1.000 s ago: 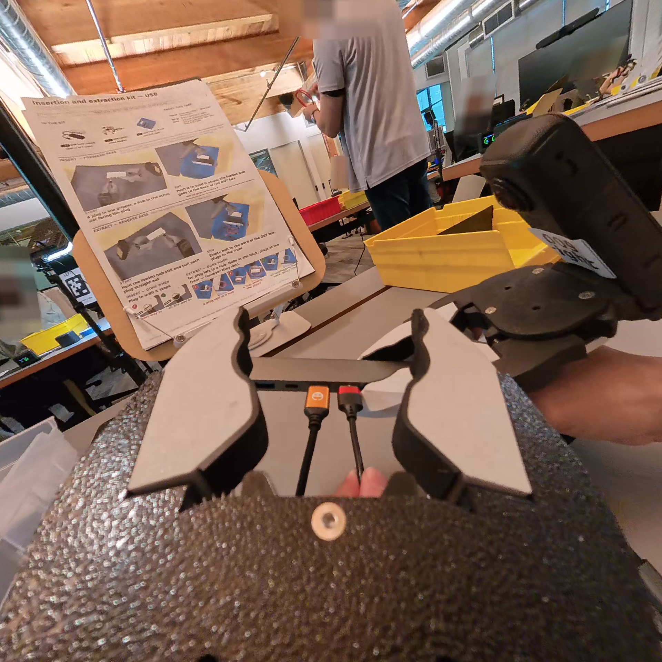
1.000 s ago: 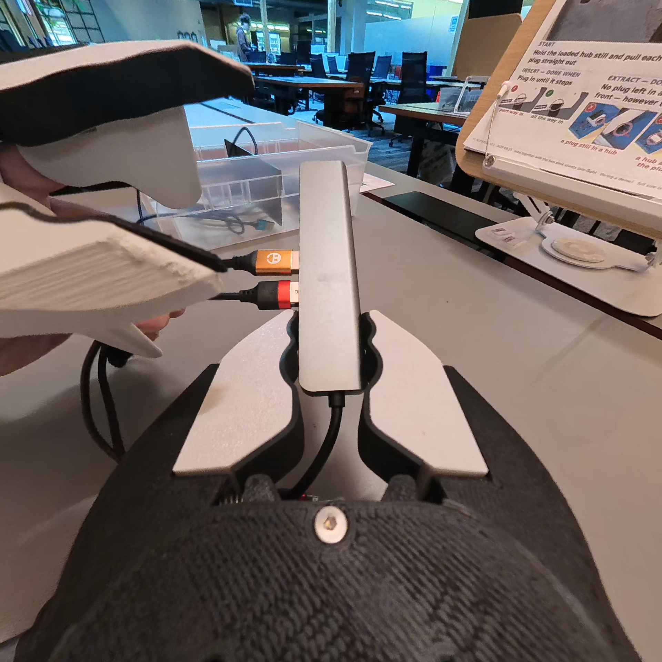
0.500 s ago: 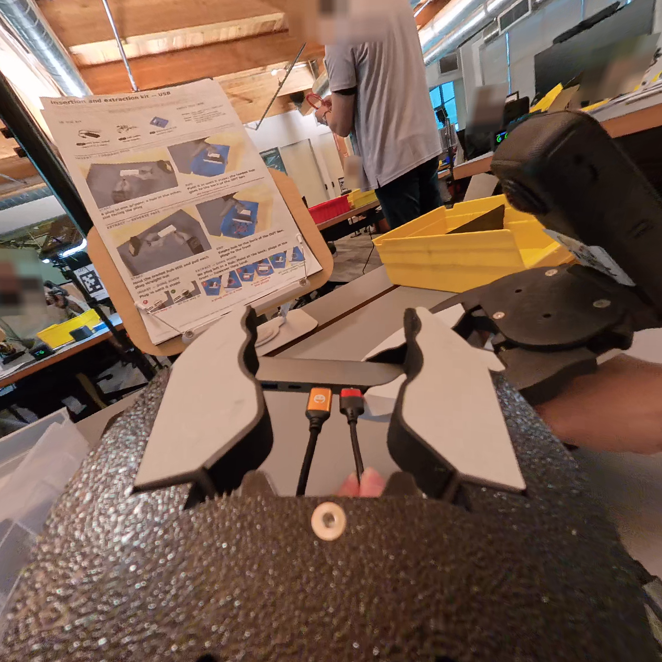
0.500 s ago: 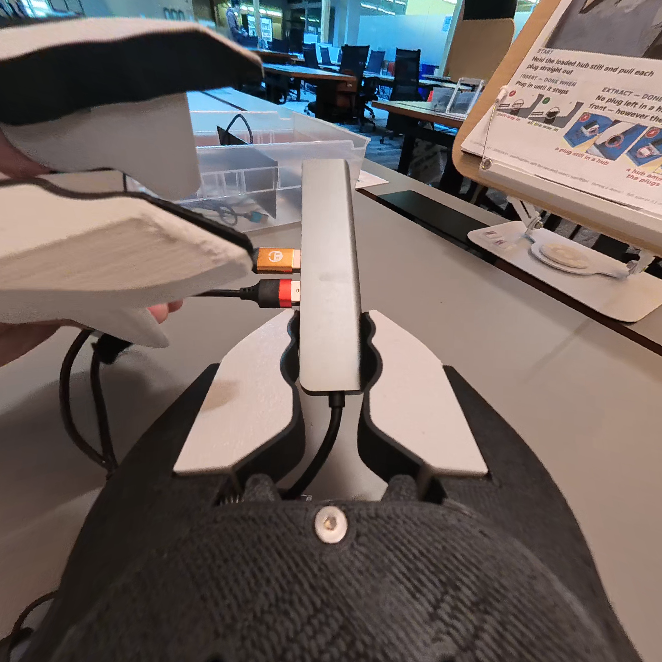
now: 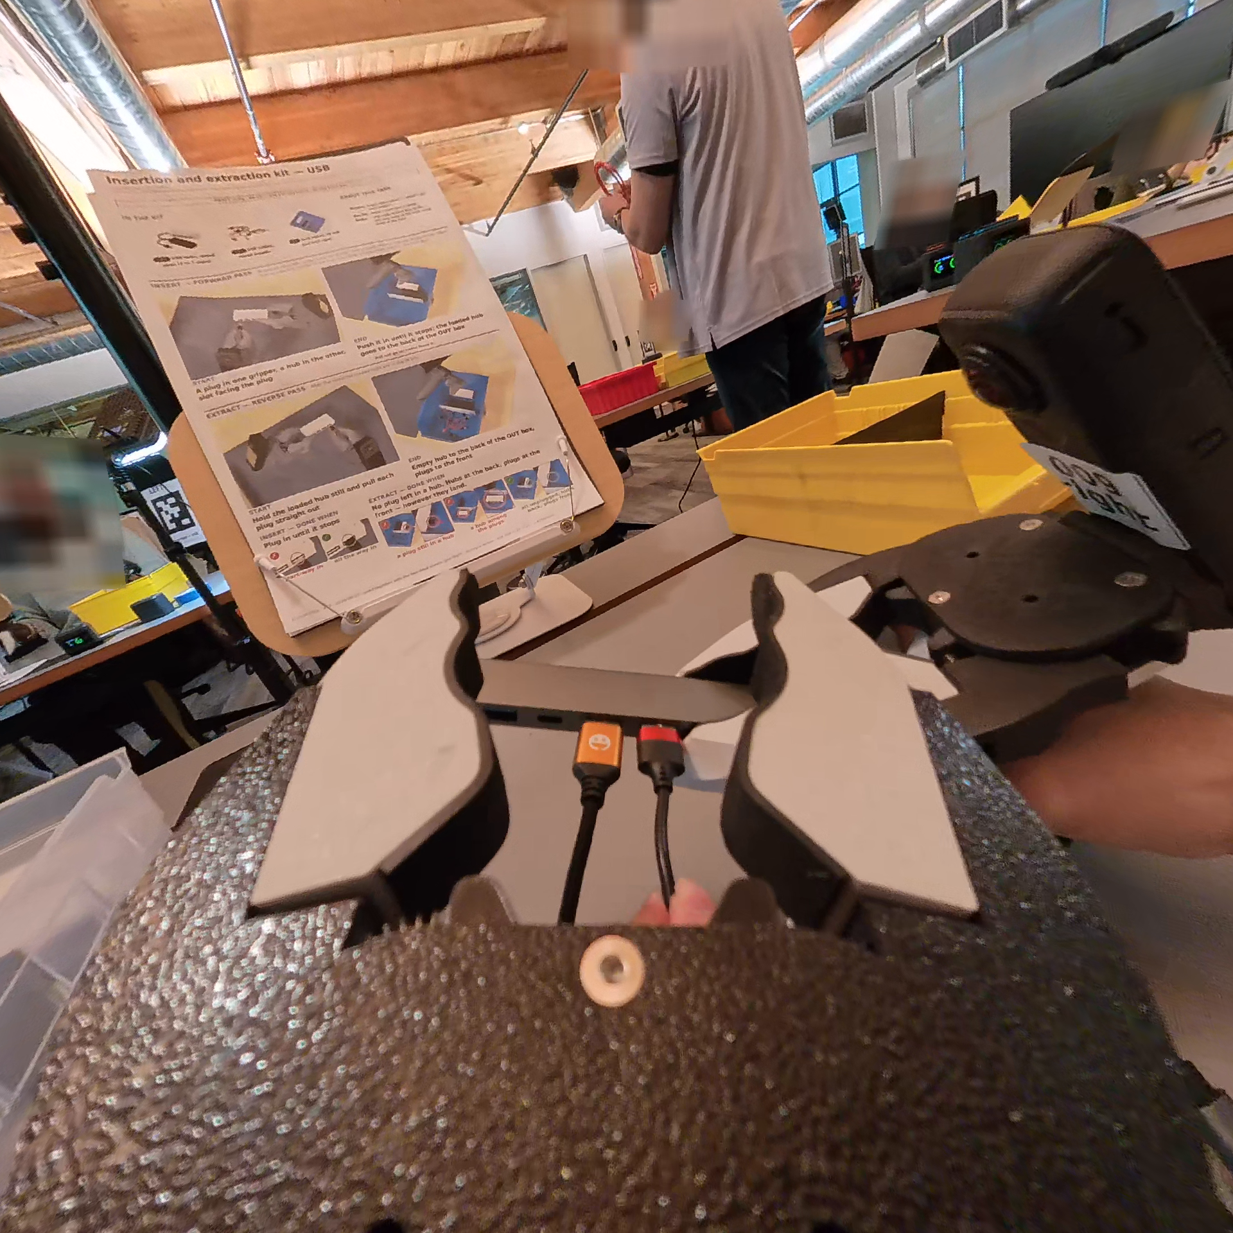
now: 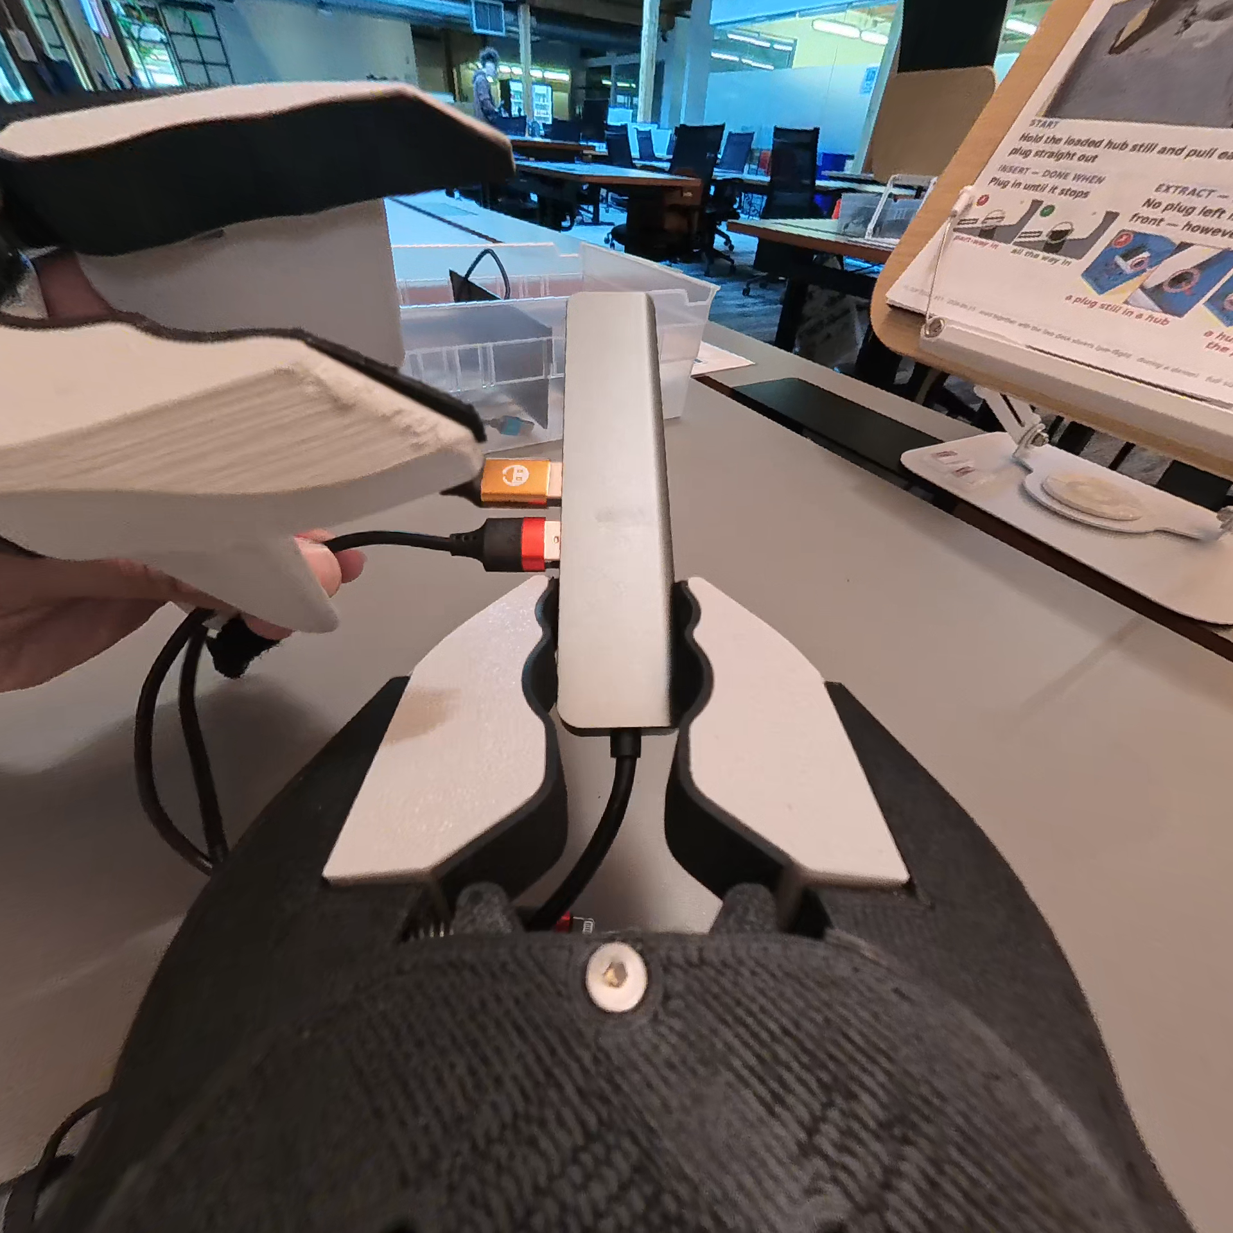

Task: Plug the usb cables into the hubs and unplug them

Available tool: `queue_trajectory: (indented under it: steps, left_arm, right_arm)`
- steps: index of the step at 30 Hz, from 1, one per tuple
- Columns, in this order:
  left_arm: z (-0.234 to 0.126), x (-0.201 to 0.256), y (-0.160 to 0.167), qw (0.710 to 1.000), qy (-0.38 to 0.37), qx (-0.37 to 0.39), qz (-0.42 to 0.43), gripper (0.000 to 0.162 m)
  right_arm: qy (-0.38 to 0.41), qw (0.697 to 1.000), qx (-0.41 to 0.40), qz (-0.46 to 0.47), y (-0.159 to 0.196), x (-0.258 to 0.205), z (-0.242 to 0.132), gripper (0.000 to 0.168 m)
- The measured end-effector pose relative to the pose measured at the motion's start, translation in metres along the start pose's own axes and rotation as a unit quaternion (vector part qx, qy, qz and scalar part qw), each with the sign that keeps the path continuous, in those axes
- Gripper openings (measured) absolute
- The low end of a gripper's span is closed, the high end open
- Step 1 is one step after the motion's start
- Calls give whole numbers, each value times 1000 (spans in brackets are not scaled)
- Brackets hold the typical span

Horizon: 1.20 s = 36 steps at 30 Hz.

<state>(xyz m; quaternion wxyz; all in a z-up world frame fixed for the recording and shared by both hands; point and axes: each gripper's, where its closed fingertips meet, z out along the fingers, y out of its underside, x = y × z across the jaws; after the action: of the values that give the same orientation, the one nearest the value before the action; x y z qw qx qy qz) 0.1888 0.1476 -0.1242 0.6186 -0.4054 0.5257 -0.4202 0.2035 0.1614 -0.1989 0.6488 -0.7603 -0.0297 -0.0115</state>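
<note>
My right gripper pinches the grey USB hub level; my left gripper gapes around orange plug and red plug, bare table at three o'clock.

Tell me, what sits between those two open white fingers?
In the left wrist view, the orange plug and red plug lie between the left gripper fingers, both seated in the grey hub.

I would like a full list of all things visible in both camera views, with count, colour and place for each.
USB hub: one, grey, held above the table
Orange plug: one, in the hub's side
Red plug: one, beside the orange one
Clear bin: one, behind the hub
Yellow bin: one, far table edge
Instruction sheet: one, white, on a stand
Bystander: one, grey shirt, background
Table: one, grey
Left gripper: open, around the plugs
Right gripper: shut on the hub
</note>
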Motion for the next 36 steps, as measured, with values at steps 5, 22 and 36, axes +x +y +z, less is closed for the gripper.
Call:
queue_trajectory:
  steps: [5, 22, 36]
  left_arm:
    - [-1, -1, -1, 1000, 8, 6, -6, 81]
    - [-17, -59, -29, 996, 7, -19, -84, 103]
    - [-10, -37, 6, 981, 97, -106, -129, 106]
  right_arm:
    - [4, 1000, -7, 2, 2, 2, 2, 32]
    - [93, 993, 71, 27, -66, 62, -65, 32]
    - [356, 895, -83, -257, -160, 260, -268, 32]
